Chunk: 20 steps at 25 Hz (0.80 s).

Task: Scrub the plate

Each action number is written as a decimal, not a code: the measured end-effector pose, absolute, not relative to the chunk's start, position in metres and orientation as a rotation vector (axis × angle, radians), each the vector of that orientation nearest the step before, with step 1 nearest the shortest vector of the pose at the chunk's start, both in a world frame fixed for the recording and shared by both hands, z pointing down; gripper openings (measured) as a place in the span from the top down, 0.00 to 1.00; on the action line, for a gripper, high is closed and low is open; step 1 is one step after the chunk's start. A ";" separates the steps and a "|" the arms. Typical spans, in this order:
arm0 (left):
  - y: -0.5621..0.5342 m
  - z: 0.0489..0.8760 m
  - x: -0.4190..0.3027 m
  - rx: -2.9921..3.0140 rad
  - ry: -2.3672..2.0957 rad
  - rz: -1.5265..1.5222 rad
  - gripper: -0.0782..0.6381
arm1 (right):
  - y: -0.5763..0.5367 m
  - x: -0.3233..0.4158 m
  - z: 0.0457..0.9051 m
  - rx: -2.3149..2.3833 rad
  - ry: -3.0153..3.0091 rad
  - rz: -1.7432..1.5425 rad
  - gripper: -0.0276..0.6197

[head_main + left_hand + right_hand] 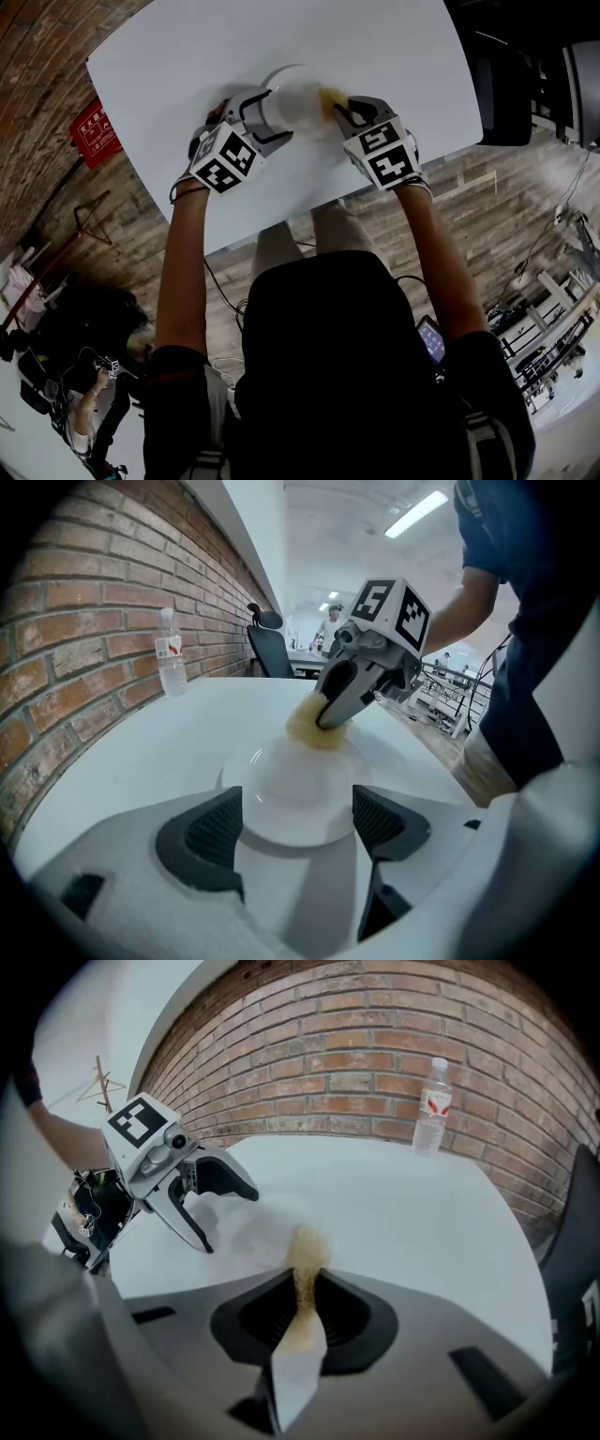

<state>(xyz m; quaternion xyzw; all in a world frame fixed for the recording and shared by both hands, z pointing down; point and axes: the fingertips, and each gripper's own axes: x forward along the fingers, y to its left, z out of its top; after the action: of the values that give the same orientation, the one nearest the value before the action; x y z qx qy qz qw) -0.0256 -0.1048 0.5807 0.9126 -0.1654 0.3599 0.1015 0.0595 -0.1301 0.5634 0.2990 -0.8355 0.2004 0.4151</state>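
Right claw pinches sponge on plate; bottle beyond.

The left hand-held gripper clasps the near rim of a white plate between its dark pads, on the white table. At the plate's far rim, the right hand-held gripper presses a yellow sponge. A water bottle stands far left beside the brick wall.

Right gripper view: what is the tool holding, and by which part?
The right tool pinches a yellow-tan sponge by its near end. The sponge's free far end presses on the far rim of the white round plate.
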 end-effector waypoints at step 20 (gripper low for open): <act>-0.105 0.580 -0.024 2.695 -0.481 1.062 0.40 | -0.153 0.053 0.563 0.700 -1.986 0.483 0.87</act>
<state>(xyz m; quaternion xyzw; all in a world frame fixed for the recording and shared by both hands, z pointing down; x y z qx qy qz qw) -0.0245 -0.1048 0.5798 0.9130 -0.1631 0.3596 0.1023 0.0528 -0.1527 0.5629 0.2860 -0.8108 0.1974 0.4710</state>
